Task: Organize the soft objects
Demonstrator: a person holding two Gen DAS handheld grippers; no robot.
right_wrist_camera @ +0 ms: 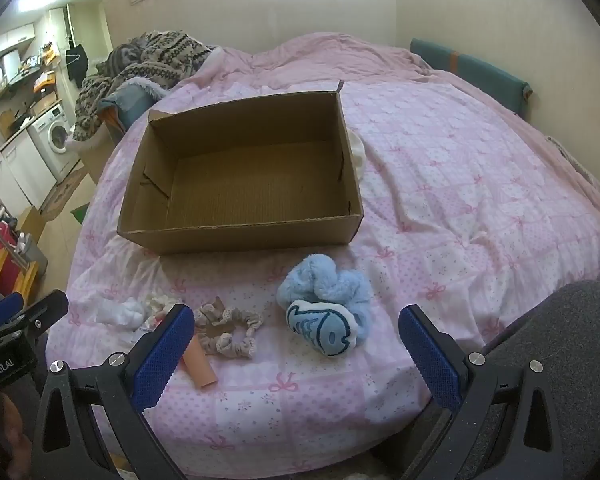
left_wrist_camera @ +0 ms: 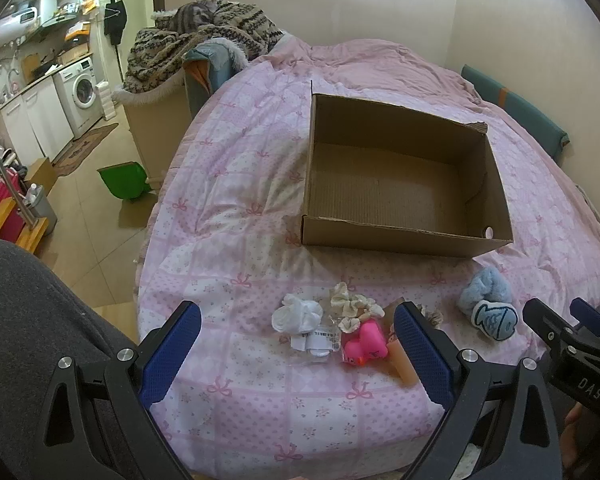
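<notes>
Matt cardboard box (left_wrist_camera: 400,236) on soft cotton quilt (left_wrist_camera: 260,392); fluffy blue plush (right_wrist_camera: 324,308).

A cardboard box (left_wrist_camera: 404,184) is being borne on the bed (left_wrist_camera: 236,184), farther off; nearer, a scrunchie (right_wrist_camera: 230,330) is lying left of a plush toy (right_wrist_camera: 324,304).

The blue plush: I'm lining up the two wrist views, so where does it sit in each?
Left wrist: blue plush at lower right, right of the box's near corner.
Right wrist: blue plush at lower centre, below the box's front wall.
Shared landmark: the box.
</notes>
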